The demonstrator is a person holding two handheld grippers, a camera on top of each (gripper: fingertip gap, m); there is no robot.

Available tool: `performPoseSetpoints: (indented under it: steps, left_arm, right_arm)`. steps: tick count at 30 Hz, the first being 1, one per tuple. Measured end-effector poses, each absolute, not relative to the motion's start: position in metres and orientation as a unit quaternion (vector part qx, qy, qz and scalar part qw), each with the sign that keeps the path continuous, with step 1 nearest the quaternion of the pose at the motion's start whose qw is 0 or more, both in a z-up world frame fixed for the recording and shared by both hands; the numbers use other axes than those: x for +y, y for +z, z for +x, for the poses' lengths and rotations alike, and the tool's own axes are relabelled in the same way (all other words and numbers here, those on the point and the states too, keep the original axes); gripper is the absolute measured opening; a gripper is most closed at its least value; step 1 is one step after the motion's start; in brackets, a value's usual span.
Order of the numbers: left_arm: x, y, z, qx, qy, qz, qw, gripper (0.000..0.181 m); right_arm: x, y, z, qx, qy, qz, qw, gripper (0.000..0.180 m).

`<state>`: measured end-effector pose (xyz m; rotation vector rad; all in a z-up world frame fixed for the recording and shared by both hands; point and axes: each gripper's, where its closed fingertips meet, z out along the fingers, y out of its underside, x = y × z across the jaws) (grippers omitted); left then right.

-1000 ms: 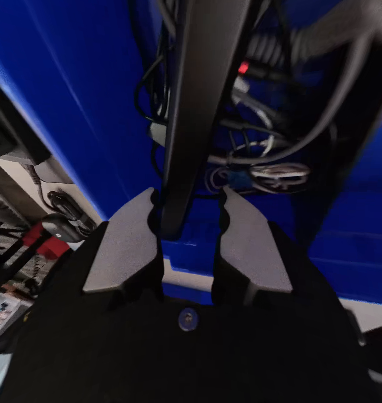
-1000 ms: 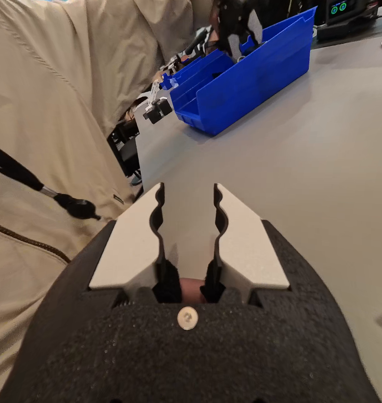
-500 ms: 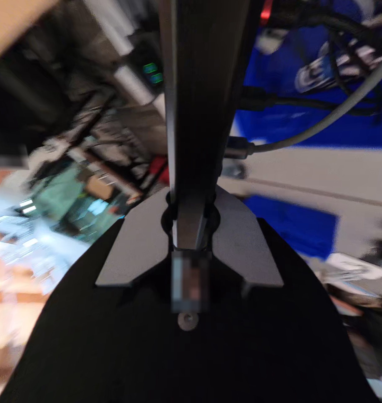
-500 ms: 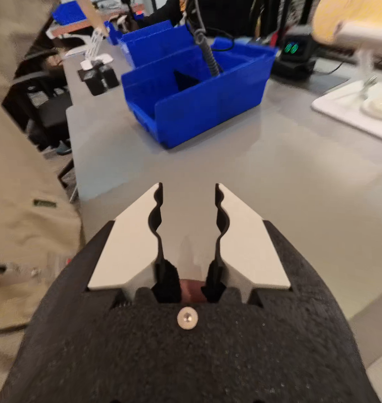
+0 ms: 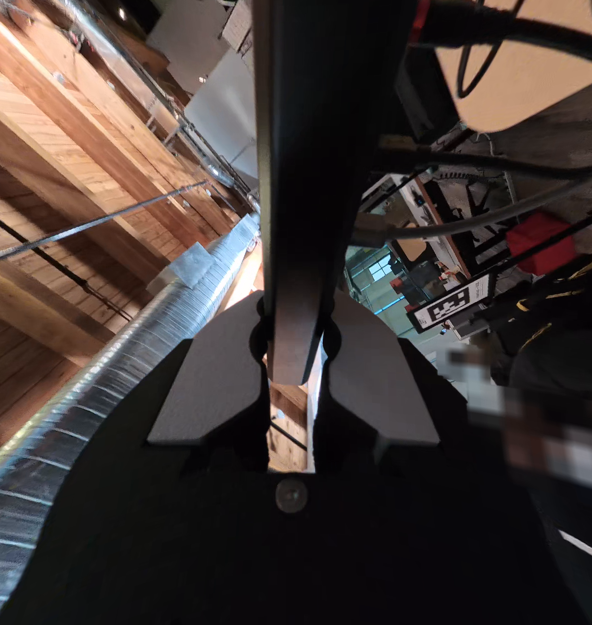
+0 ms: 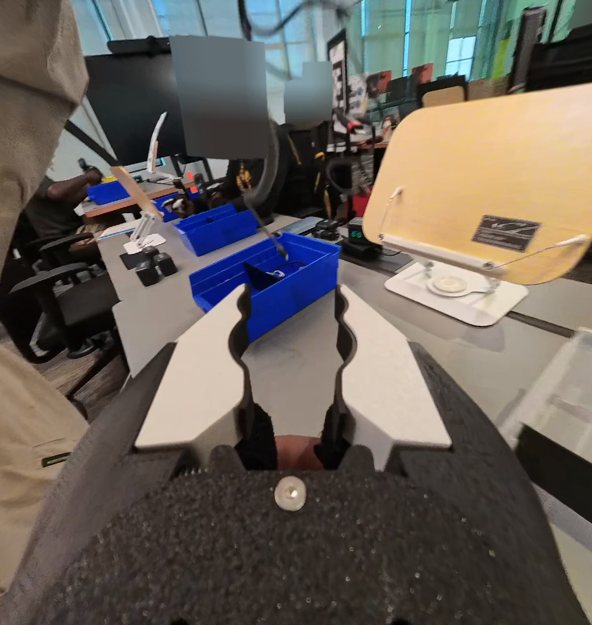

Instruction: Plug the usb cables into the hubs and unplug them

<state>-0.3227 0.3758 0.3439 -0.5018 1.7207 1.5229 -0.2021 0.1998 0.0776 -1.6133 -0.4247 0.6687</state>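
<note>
Left wrist view: hub lifted, cables attached.
Left gripper (image 5: pixel 296 324) pinches dark hub (image 5: pixel 304 169); right gripper (image 6: pixel 289 304) spread, empty, above grey table (image 6: pixel 440 355).

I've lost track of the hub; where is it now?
In the left wrist view, the dark hub is clamped in the left hand-held gripper, raised toward the wooden ceiling, cables plugged into its right side.

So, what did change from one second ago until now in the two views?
The left gripper closed on the long dark hub, which stood between its open fingers inside the blue bin, and lifted it out; its view now faces the ceiling, with cables hanging from the hub. The right gripper swung from the person's jacket toward the bin. It stayed open and empty over the grey table.
</note>
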Motion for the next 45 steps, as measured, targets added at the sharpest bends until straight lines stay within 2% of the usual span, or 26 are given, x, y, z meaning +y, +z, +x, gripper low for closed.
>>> performPoseSetpoints:
  steps: [4, 7, 10, 13, 16, 18, 20, 23, 27, 29, 31, 34, 36, 39, 42, 44, 45]
  left_arm:
    - [0.367, 0.276, -0.299, 0.706, 0.604, -0.157, 0.335, 0.029]
    - [0.361, 0.208, -0.282, 0.738, 0.594, -0.113, 0.299, 0.029]
    - [0.346, 0.15, -0.26, 0.756, 0.586, -0.037, 0.288, 0.029]
    - [0.327, 0.107, -0.244, 0.77, 0.573, 0.013, 0.282, 0.029]
    - [0.311, 0.083, -0.232, 0.779, 0.559, 0.036, 0.282, 0.029]
    - [0.303, 0.077, -0.224, 0.778, 0.556, 0.042, 0.29, 0.029]
    - [0.297, 0.074, -0.218, 0.776, 0.553, 0.038, 0.3, 0.03]
    - [0.298, 0.068, -0.221, 0.789, 0.524, -0.031, 0.32, 0.033]
    - [0.295, 0.086, -0.238, 0.819, 0.356, -0.214, 0.396, 0.055]
    - [0.292, 0.101, -0.253, 0.808, 0.199, -0.358, 0.425, 0.067]
    - [0.286, 0.109, -0.264, 0.762, -0.017, -0.481, 0.433, 0.067]
    - [0.264, 0.09, -0.268, 0.669, -0.373, -0.553, 0.326, 0.068]
    - [0.25, 0.075, -0.267, 0.605, -0.54, -0.539, 0.228, 0.067]
    - [0.234, 0.067, -0.261, 0.542, -0.672, -0.481, 0.153, 0.067]
    - [0.217, 0.075, -0.257, 0.52, -0.731, -0.423, 0.13, 0.053]
    - [0.213, 0.075, -0.256, 0.532, -0.733, -0.403, 0.134, 0.036]
    - [0.216, 0.072, -0.256, 0.537, -0.723, -0.414, 0.132, 0.035]
  right_arm:
    - [0.203, 0.096, -0.172, -0.159, 0.242, -0.708, 0.644, 0.05]
    - [0.213, 0.1, -0.175, -0.146, 0.257, -0.706, 0.643, 0.049]
    - [0.229, 0.083, -0.198, -0.162, 0.311, -0.713, 0.607, 0.052]
    - [0.244, 0.051, -0.222, -0.175, 0.373, -0.734, 0.54, 0.065]
    - [0.254, 0.022, -0.244, -0.196, 0.384, -0.751, 0.5, 0.077]
    - [0.258, 0.012, -0.257, -0.211, 0.377, -0.753, 0.497, 0.078]
    - [0.261, 0.008, -0.264, -0.212, 0.381, -0.747, 0.502, 0.065]
    - [0.263, 0.004, -0.263, -0.217, 0.403, -0.733, 0.502, 0.063]
    - [0.256, -0.001, -0.264, -0.184, 0.502, -0.707, 0.463, 0.063]
    - [0.249, 0.004, -0.266, -0.169, 0.559, -0.674, 0.453, 0.063]
    - [0.238, 0.014, -0.269, -0.169, 0.612, -0.634, 0.441, 0.063]
    - [0.212, 0.037, -0.277, -0.202, 0.688, -0.557, 0.42, 0.063]
    - [0.195, 0.048, -0.282, -0.227, 0.728, -0.51, 0.399, 0.063]
    - [0.178, 0.055, -0.29, -0.249, 0.77, -0.461, 0.364, 0.062]
    - [0.172, 0.046, -0.3, -0.262, 0.777, -0.461, 0.339, 0.062]
    - [0.174, 0.041, -0.303, -0.262, 0.775, -0.461, 0.344, 0.062]
    - [0.176, 0.04, -0.301, -0.253, 0.778, -0.463, 0.341, 0.062]
